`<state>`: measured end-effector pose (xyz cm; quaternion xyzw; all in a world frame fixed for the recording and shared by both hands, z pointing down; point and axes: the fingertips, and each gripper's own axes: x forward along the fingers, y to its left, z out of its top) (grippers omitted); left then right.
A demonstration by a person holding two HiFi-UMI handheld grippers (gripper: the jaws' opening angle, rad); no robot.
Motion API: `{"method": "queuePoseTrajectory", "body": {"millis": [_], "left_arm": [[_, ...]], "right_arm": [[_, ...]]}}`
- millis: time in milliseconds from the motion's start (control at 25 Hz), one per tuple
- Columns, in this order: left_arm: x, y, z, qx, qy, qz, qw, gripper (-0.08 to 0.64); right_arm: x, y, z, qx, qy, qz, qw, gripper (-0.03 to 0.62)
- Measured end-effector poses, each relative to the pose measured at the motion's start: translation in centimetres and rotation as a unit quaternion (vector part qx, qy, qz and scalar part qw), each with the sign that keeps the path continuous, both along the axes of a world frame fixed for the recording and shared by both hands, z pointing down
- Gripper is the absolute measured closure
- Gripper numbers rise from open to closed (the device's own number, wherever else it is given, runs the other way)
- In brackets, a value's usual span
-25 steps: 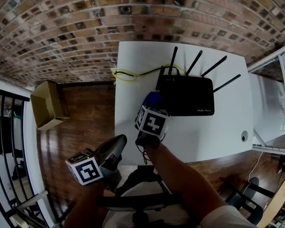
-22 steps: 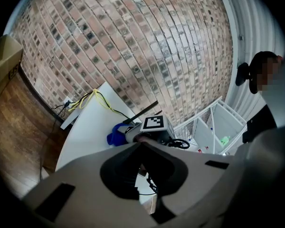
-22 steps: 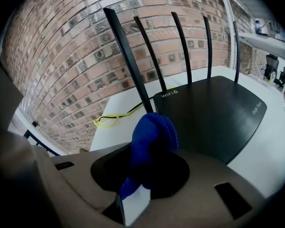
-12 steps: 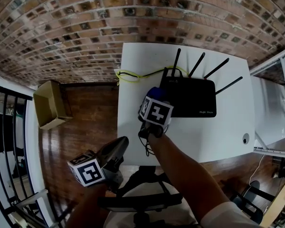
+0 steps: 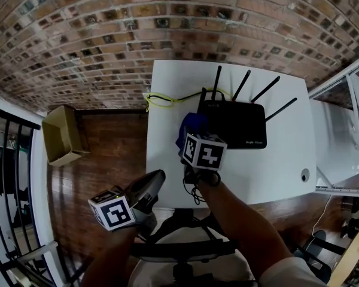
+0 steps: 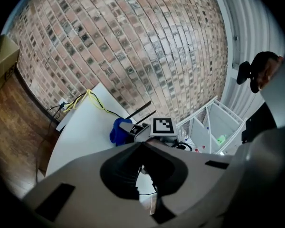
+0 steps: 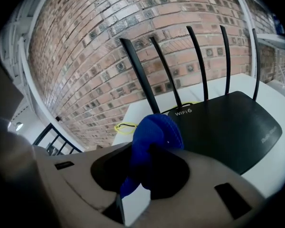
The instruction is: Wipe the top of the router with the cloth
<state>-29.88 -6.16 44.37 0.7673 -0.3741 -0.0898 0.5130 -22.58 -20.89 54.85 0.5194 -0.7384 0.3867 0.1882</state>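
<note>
Item 1. Right tool [image 5: 194, 136]: jaws closed on the cloth. We see the marker cube [image 5: 203, 151] riding on its back.

Item 2. Cloth [image 7: 154, 132]: blue, bunched into a wad between the right tool's jaws and bulging out past their tips. It sits at the router's left edge. We cannot tell whether it touches the casing.

Item 3. Router [image 5: 236, 124]: black and flat, lying on the counter just ahead and to the right of the right tool. Four antennas [image 5: 242, 85] stand up along the side farthest from that tool. White lettering shows on the top [image 7: 228, 127].

Item 4. Left tool [image 5: 145, 190]: jaws brought together at the tips with nothing between them [image 6: 142, 148]. It is held off the near edge of the counter, well behind and to the left of the right tool.

Item 5. Counter [image 5: 167, 88]: white, and it carries the router.

Item 6. Yellow cable [image 5: 161, 97]: looped on the counter, ahead and to the left of the right tool, near the far edge.

Item 7. Cardboard box [image 5: 63, 133]: open, on the wooden floor [image 5: 102, 142], far to the left of both tools.

Item 8. Brick wall [image 5: 107, 34]: beyond the counter, ahead of both tools.
</note>
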Motion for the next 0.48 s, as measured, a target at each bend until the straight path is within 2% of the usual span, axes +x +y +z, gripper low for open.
{"method": "queuePoseTrajectory", "body": {"millis": [160,360,480], "left_arm": [[1.1,0.4,-0.8,0.013,0.01,0.015,0.9998,0.551],[2.8,1.2,-1.8,0.031,0.031,0.028,0.9987,0.551],[4.0,2.1,-2.3,0.034,0.025,0.035,0.9985,0.551]], "right_arm": [[1.0,2.2,-2.3,0.018,-0.023,-0.019,0.999,0.485],[3.1,5.0,-4.9,0.049,-0.064,-0.021,0.997,0.483],[4.6,6.4,-6.8,0.076,-0.081,-0.036,0.993,0.483]]}}
